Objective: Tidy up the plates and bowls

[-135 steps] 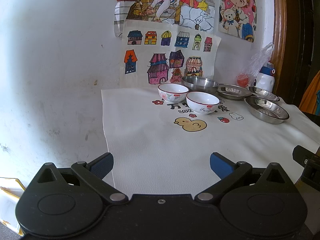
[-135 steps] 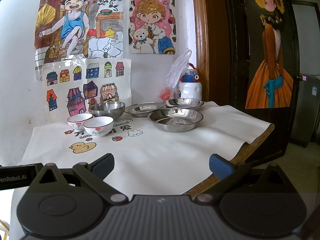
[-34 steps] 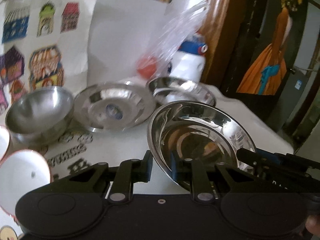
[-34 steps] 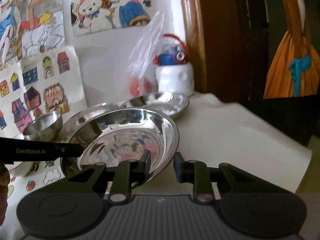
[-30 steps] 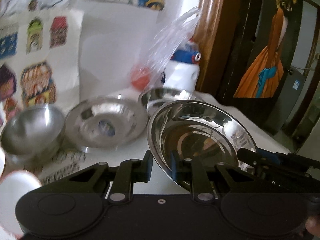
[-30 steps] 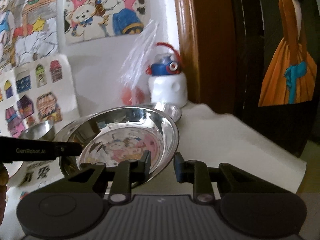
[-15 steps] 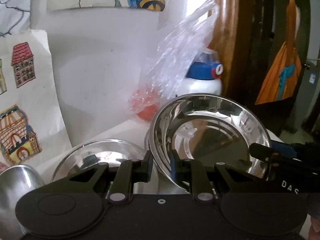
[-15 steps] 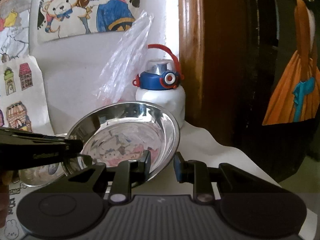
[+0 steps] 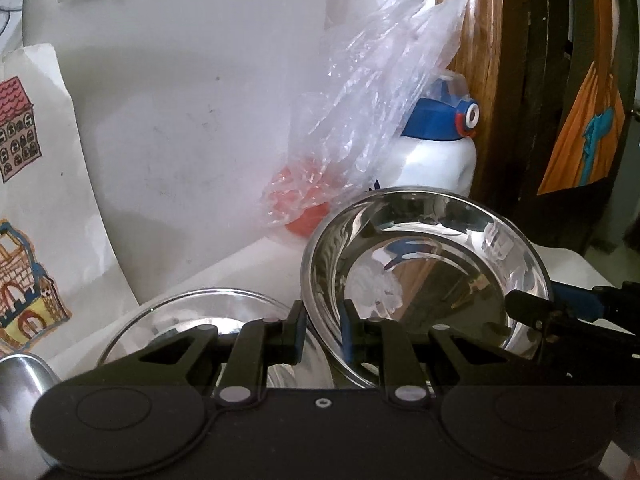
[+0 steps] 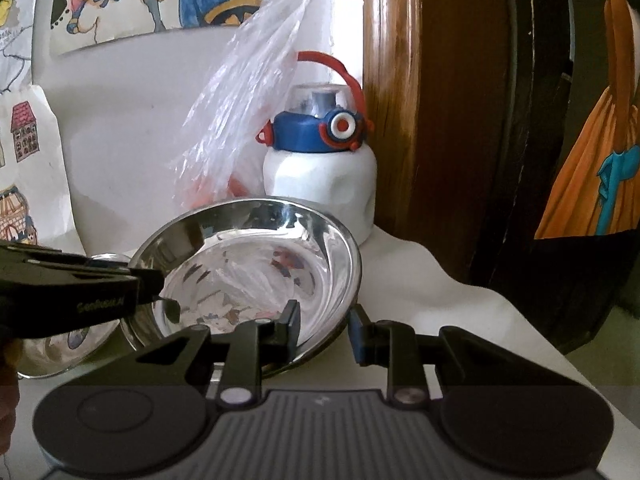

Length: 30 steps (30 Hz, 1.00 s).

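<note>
While both grippers clamp its rim from opposite sides, the steel plate [image 9: 424, 264] sits tilted near the back right corner of the white table cover [image 10: 440, 292], close to the wall and the wooden door frame [image 10: 400, 100]. The left gripper [image 9: 322, 332] has its fingers nearly closed on the plate's near-left rim; the right gripper [image 10: 324, 330] shows a wider gap, with one finger inside the rim and the other outside it, so its hold looks loose and I cannot tell whether it truly pinches. Room is tight behind: a white bottle with a blue cap [image 10: 320, 172] and a clear plastic bag [image 10: 240, 120] stand just beyond the plate. To the right, the cover's edge drops away. The left view alone shows a second steel plate [image 9: 200, 320] just left of the held one, and a steel bowl [image 9: 20, 380] at the frame's edge. The plate is round, with no long axis; its hollow faces up and toward the cameras.
</note>
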### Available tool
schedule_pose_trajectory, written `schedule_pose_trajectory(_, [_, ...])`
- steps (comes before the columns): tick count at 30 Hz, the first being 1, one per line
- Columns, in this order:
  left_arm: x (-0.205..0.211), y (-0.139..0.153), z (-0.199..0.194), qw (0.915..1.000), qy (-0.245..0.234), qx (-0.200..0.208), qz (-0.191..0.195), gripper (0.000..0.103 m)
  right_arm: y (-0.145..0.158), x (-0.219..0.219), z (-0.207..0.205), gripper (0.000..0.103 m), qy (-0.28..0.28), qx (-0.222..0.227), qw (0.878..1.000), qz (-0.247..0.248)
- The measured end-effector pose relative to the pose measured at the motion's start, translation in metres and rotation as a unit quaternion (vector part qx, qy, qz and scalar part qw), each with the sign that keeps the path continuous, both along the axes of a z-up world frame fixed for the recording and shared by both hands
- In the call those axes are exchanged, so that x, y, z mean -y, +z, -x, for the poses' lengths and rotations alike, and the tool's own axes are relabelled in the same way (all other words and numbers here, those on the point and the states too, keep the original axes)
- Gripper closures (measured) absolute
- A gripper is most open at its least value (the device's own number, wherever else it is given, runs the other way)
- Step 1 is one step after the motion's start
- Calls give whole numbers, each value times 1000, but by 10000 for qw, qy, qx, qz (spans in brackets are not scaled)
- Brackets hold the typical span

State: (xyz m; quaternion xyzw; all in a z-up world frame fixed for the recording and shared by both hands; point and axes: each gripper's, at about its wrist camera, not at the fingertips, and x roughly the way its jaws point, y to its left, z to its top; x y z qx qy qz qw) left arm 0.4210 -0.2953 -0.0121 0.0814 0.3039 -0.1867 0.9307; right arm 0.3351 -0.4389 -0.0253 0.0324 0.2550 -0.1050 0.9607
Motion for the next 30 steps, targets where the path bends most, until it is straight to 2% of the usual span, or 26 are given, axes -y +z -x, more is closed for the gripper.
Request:
schedule_pose_trajectory(13, [4, 3, 2, 9999, -68, 61, -76, 82, 0, -1, -2, 69, -6, 3, 10000, -2])
schedule_pose_trajectory(14, [2, 4, 3, 10000, -52, 73, -41, 81, 1, -2, -1, 66, -3, 23, 10000, 2])
schedule_pose_trajectory(15, [0, 6, 4, 10000, -31, 82, -2, 77, 2, -1, 1, 58, -13, 46, 10000, 10])
schedule_pose_trajectory(19, [-15, 17, 7, 9998, -6, 104, 166, 61, 9, -4, 12, 42, -37, 178, 9998, -47])
schedule_pose_trajectory(20, [-20, 21, 9, 9997, -17, 136, 201, 58, 13, -6, 16, 34, -35, 244, 9997, -70])
schedule_pose_trajectory(22, [-32, 30, 11, 9994, -36, 203, 292, 41, 21, -10, 26, 25, -24, 385, 9992, -104])
schedule_pose_trajectory(24, [-47, 39, 14, 9989, -12, 309, 361, 32, 29, -17, 37, 15, -48, 680, 9976, -137])
schedule_pose_trajectory(25, [-55, 44, 15, 9986, 29, 376, 371, 27, 33, -21, 41, 14, -37, 751, 9971, -141])
schedule_pose_trajectory(30, [-94, 65, 19, 9975, 266, 565, 325, 15, 49, -49, 60, 2, 17, 1098, 9938, -169])
